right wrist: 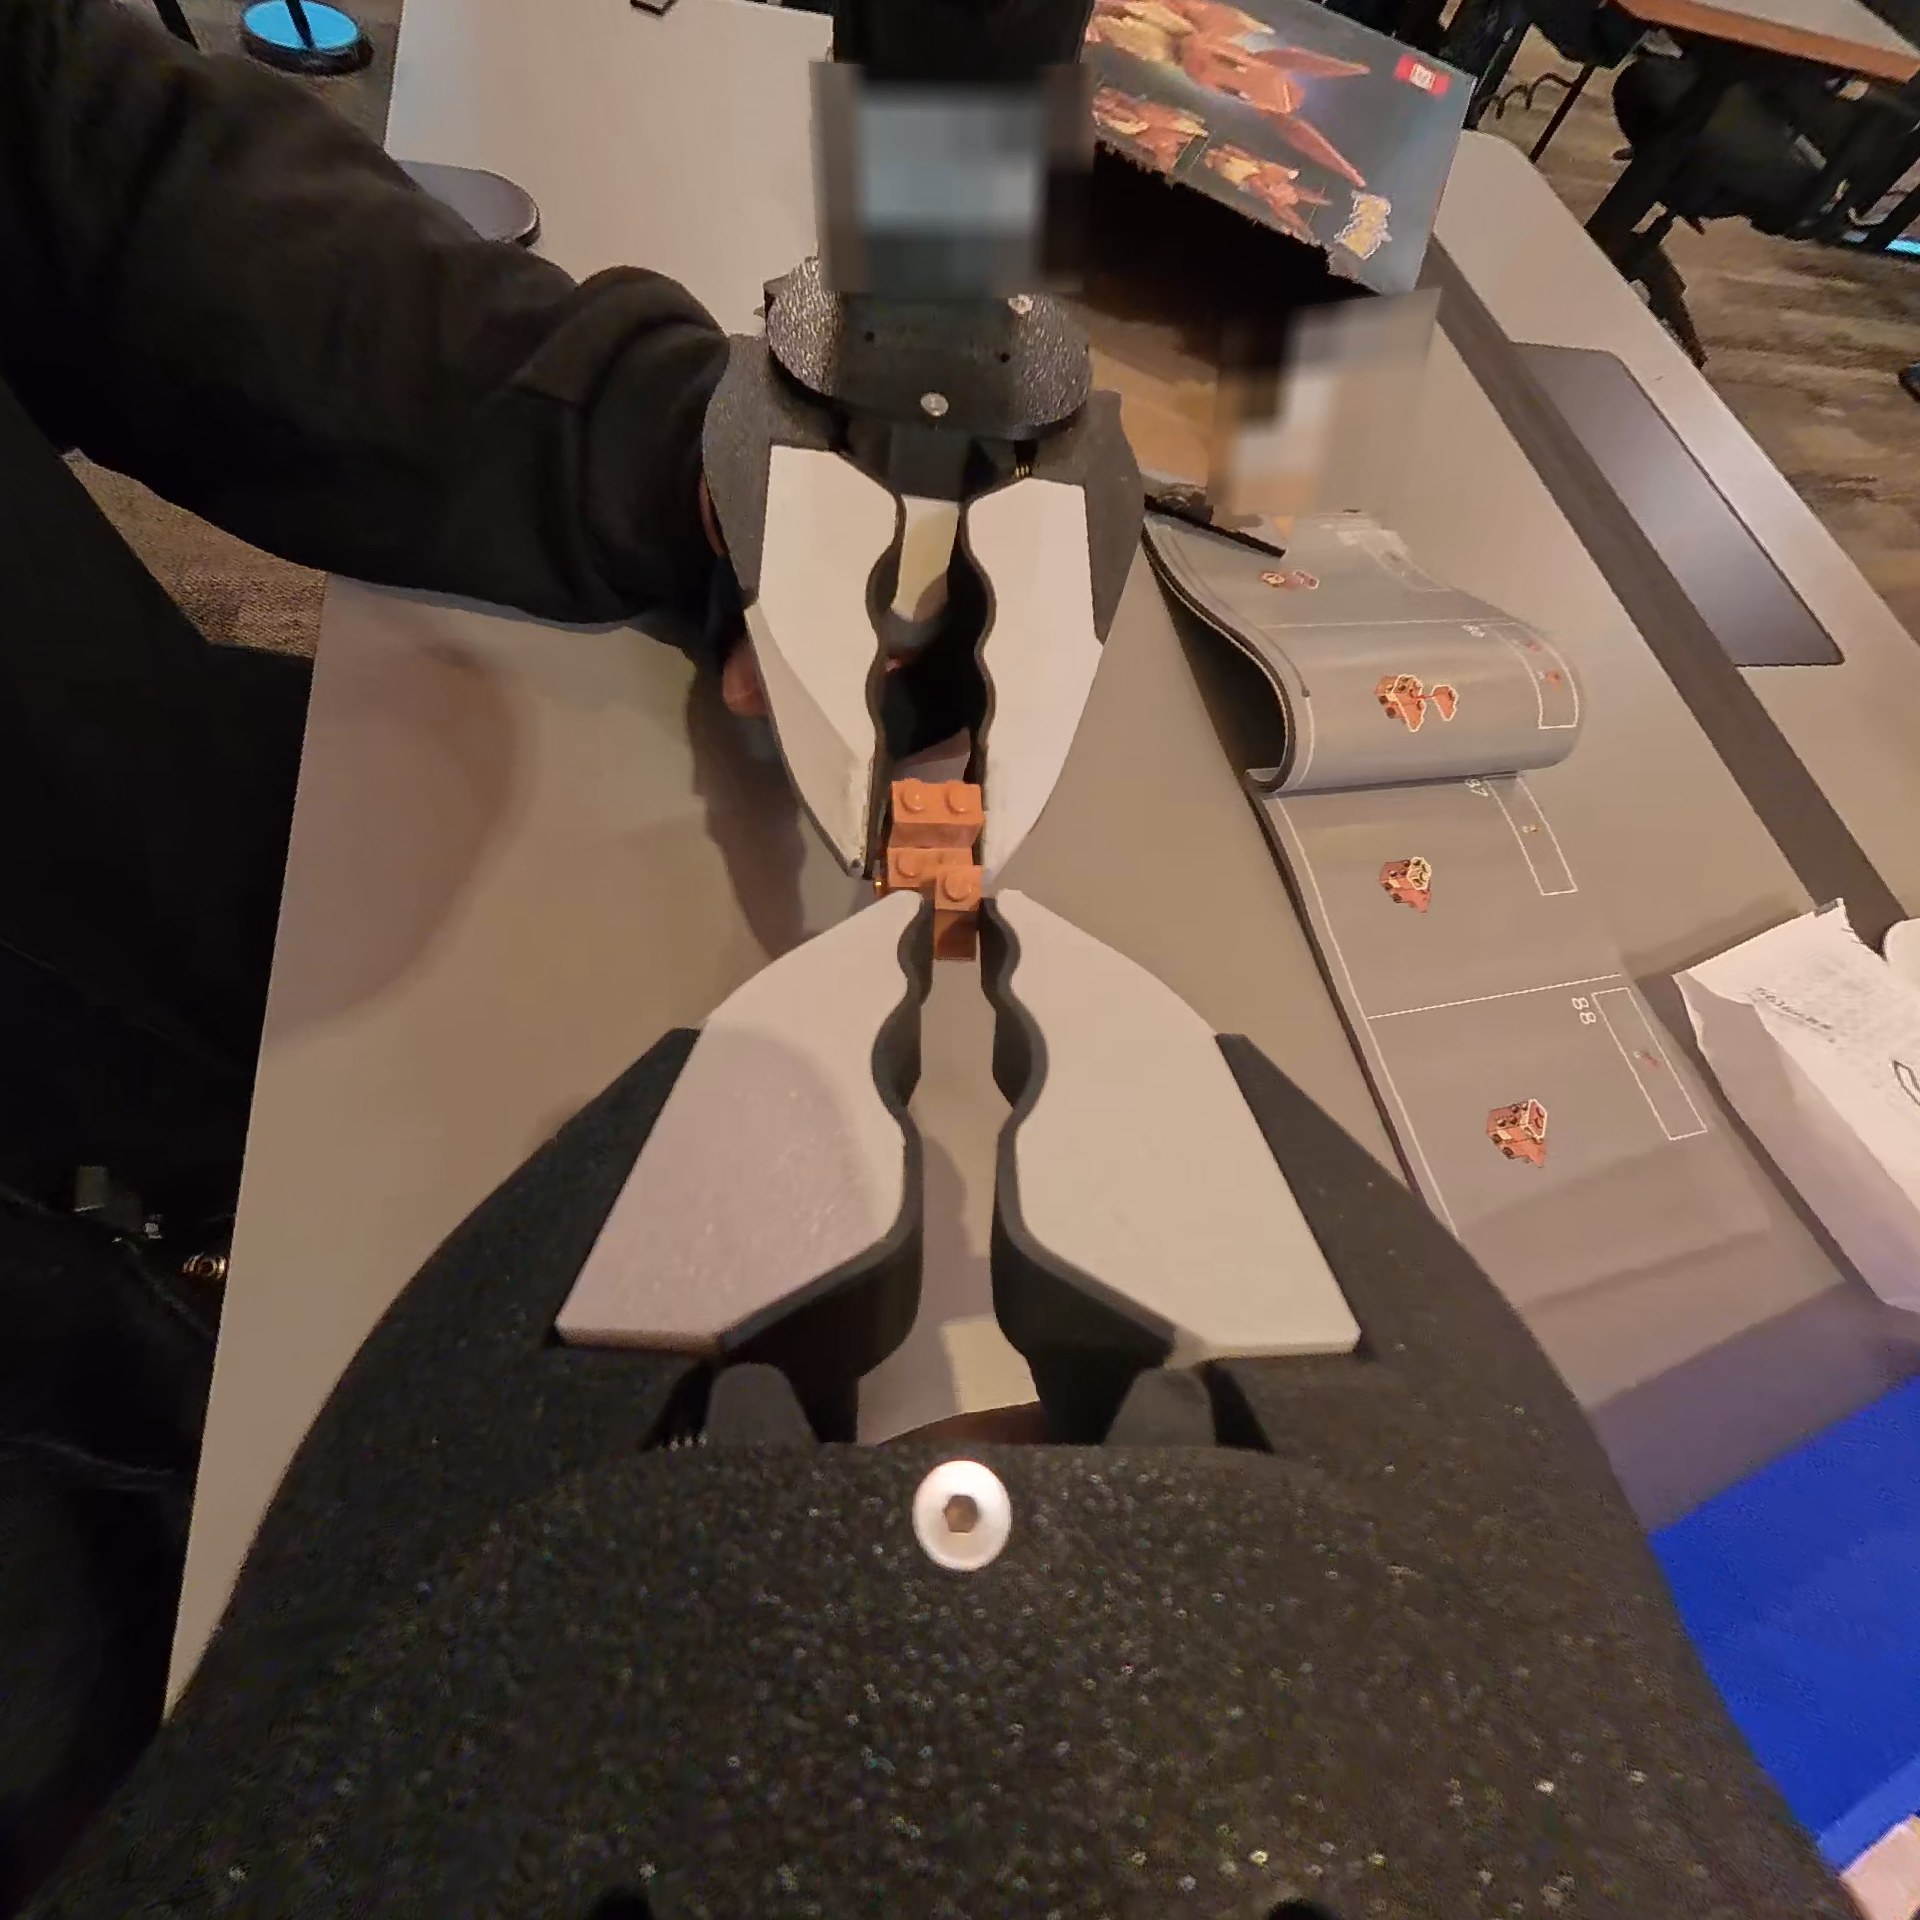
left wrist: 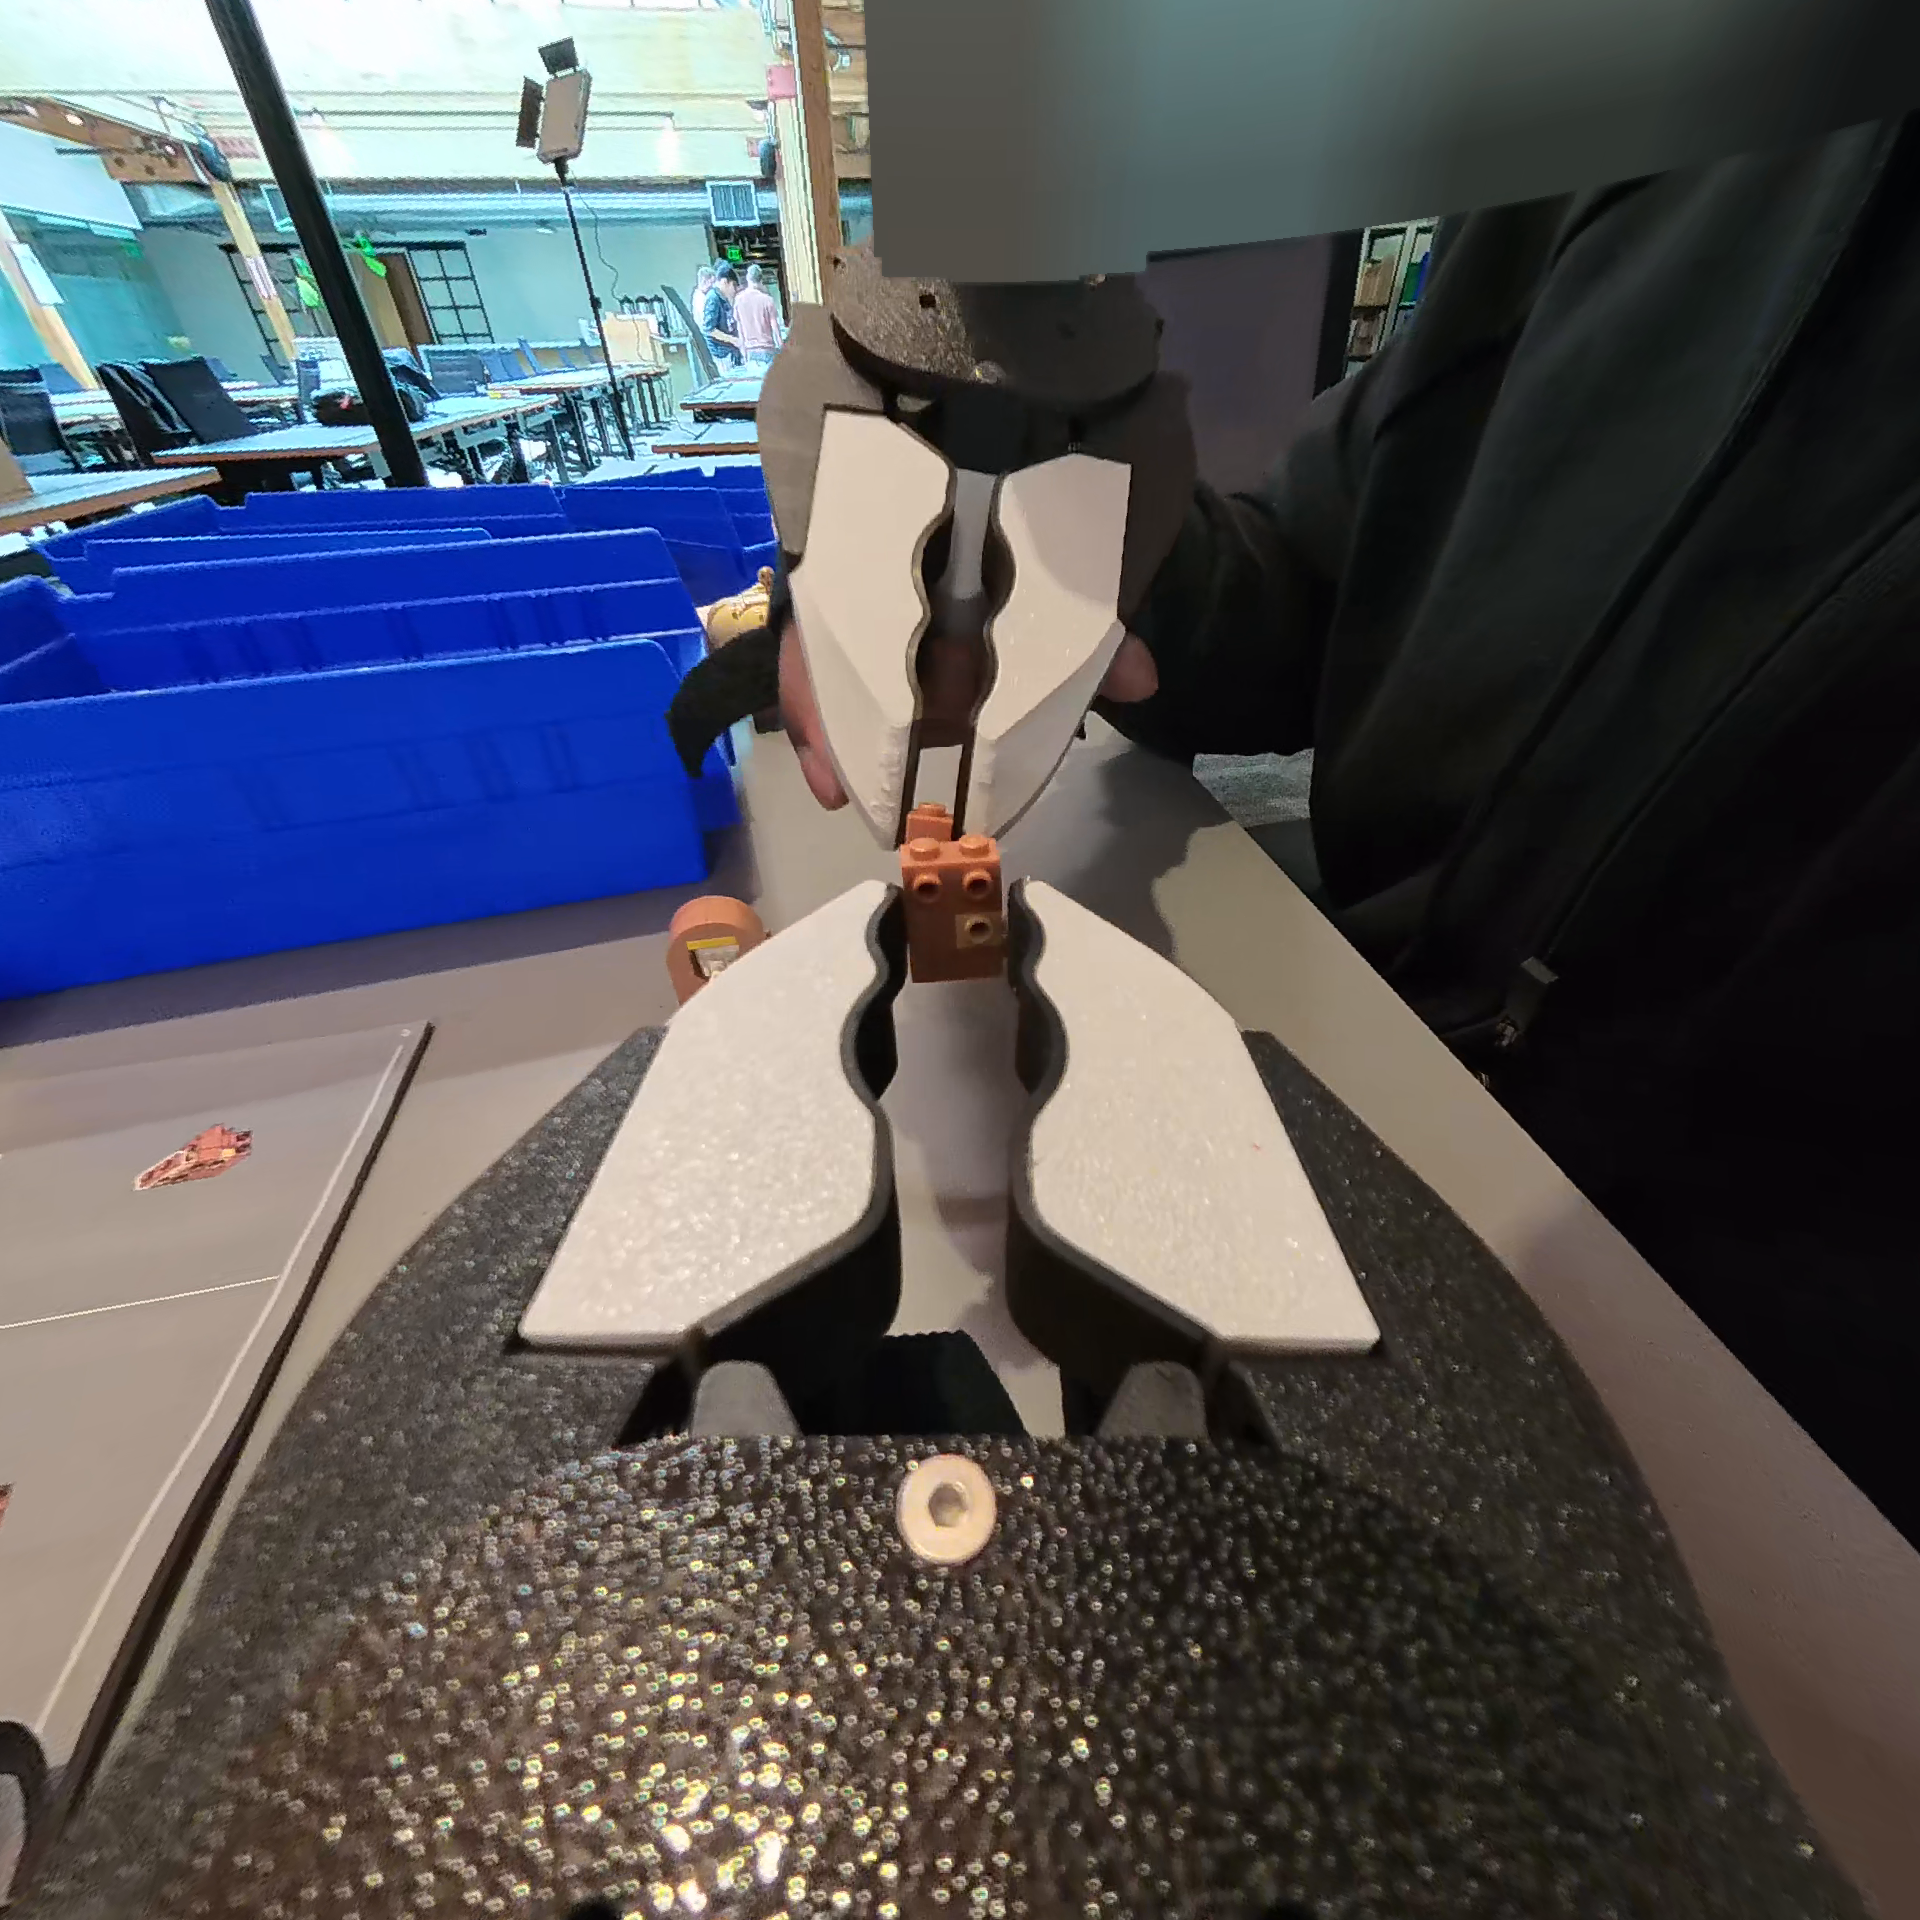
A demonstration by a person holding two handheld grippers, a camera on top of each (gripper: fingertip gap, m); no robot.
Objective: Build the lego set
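Note:
My left gripper (left wrist: 953, 904) is shut on a brown brick assembly (left wrist: 951, 920), two studs wide with studs on its side, and holds it above the grey table (left wrist: 1195, 831). My right gripper (right wrist: 951, 914) is shut on a small brown one-stud brick (right wrist: 956, 920). The two grippers face each other tip to tip. The small brick (left wrist: 928, 823) is right against the far upper edge of the assembly (right wrist: 935, 821). I cannot tell whether the two are joined. The right gripper (left wrist: 940, 816) also shows in the left wrist view, and the left gripper (right wrist: 930, 868) in the right wrist view.
Blue bins (left wrist: 343, 748) stand along one side of the table. An open grey instruction booklet (right wrist: 1455, 935) lies beside the grippers. A rounded brown piece (left wrist: 712, 940) sits by the left fingers. A white paper bag (right wrist: 1818, 1070) and a picture box (right wrist: 1278, 135) lie farther off. A person in black (left wrist: 1610, 623) stands close. The tips of both grippers are at nearly the same place. Between my right fingertips and the rounded brown piece (left wrist: 712, 940) there is roughly 12 cm.

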